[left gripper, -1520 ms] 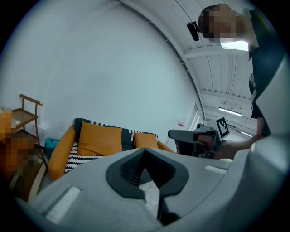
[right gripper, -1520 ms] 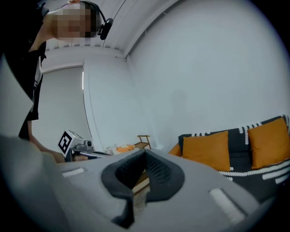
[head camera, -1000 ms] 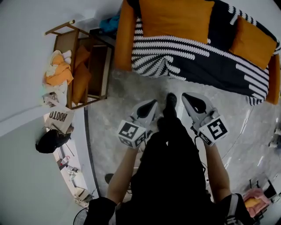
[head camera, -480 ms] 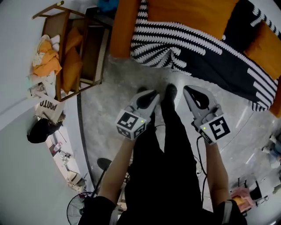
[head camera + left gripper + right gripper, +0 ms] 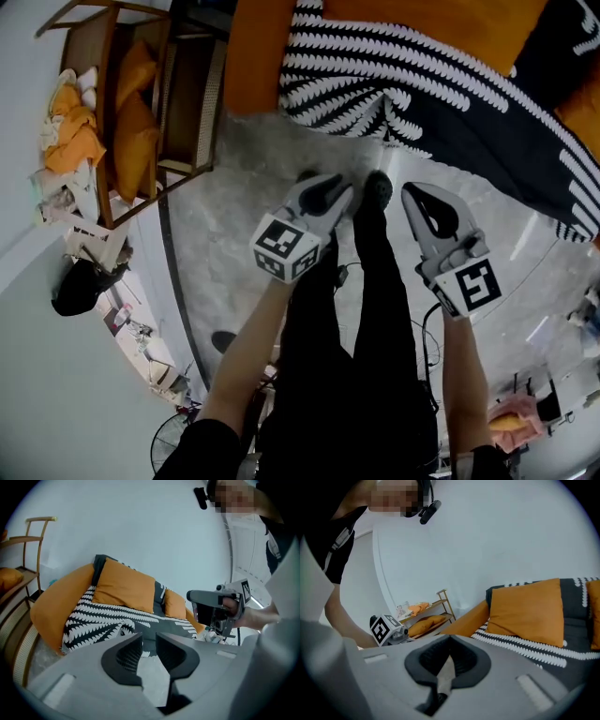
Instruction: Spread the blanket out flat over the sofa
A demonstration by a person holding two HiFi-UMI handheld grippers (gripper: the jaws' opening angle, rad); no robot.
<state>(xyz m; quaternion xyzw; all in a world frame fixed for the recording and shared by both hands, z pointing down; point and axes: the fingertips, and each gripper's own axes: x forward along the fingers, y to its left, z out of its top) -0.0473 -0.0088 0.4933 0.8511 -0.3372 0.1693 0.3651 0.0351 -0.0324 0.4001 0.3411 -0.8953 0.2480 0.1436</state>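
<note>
- Black-and-white zigzag knitted blanket lies bunched on the orange upholstered sofa; the head view's top edge cuts both off.
- Left claw: jaws slightly apart, just opening, empty.
- Right claw: jaws together, empty.

Left arm and right arm reach forward, side by side. Left gripper jaws apart, empty, just been opening. Right gripper jaws appear closed, empty.
</note>
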